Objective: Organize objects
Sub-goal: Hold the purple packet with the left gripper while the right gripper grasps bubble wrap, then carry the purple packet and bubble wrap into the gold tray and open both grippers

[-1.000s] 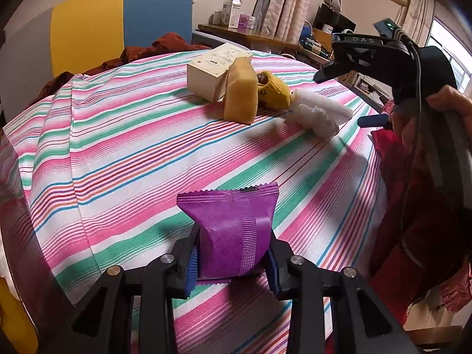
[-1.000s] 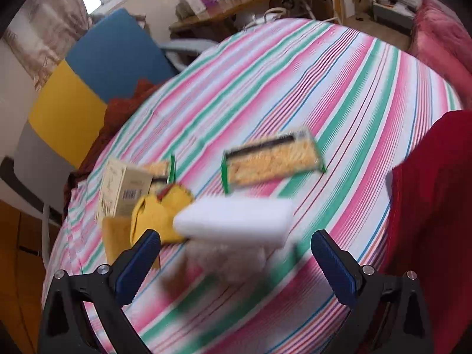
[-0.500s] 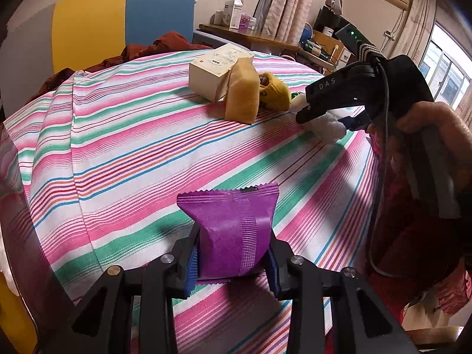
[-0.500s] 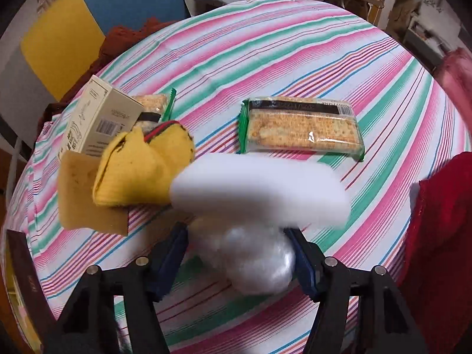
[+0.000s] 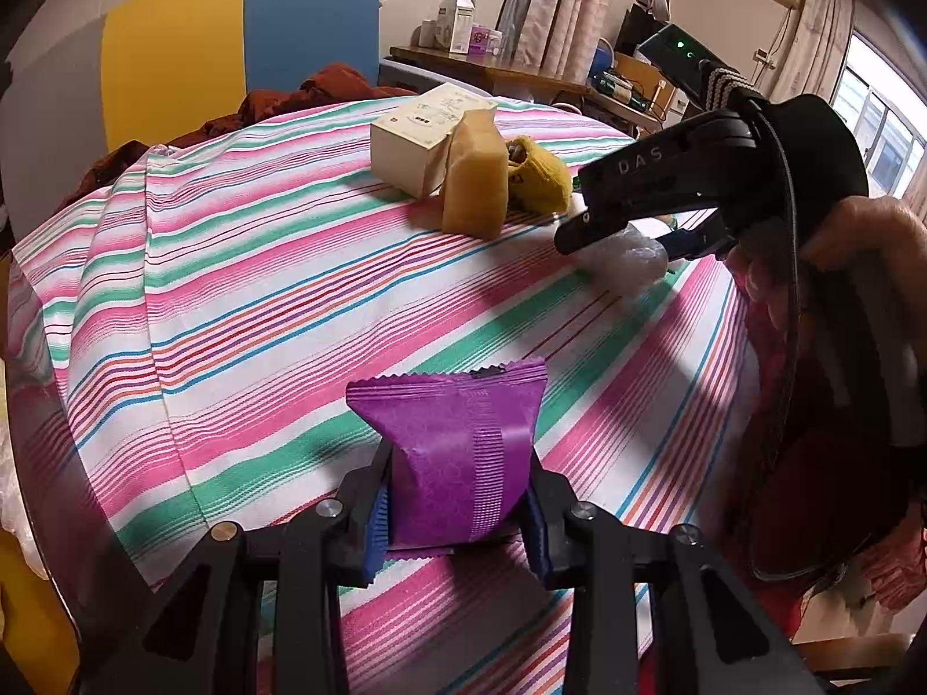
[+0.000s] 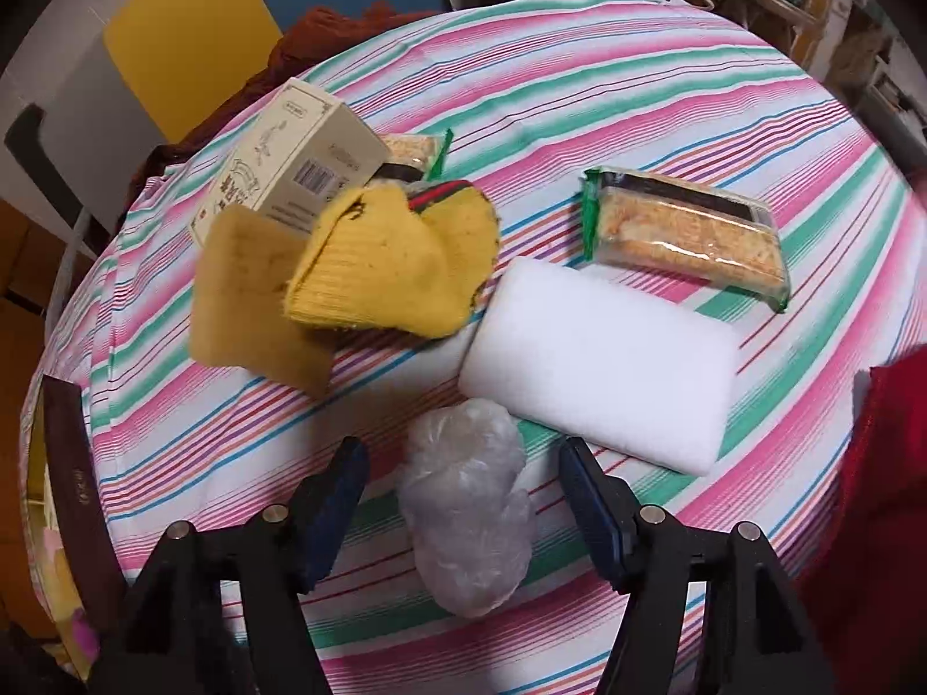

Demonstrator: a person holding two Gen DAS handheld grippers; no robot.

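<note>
My left gripper (image 5: 455,515) is shut on a purple snack packet (image 5: 457,452), held upright just above the near part of the striped tablecloth (image 5: 261,301). My right gripper (image 6: 463,498) points steeply down with a crumpled clear plastic bag (image 6: 469,515) between its blue pads (image 6: 339,492). Its jaws are opening, and a gap shows on each side of the bag. In the left wrist view the right gripper (image 5: 623,243) straddles the same bag (image 5: 628,263), with a hand on its handle. A white sponge block (image 6: 597,370) lies just right of the bag.
Beyond the bag sit a yellow sock (image 6: 394,266), a yellow cloth (image 6: 243,295), a cream carton (image 6: 289,156) and two cracker packets (image 6: 683,237) (image 6: 414,150). A yellow and blue chair (image 5: 232,46) stands behind the table. Red fabric (image 6: 880,509) lies at the right edge.
The right gripper came down over the plastic bag and rolled. Its jaws narrowed from wide open around the bag, then widened a little. The left gripper and purple packet stayed put.
</note>
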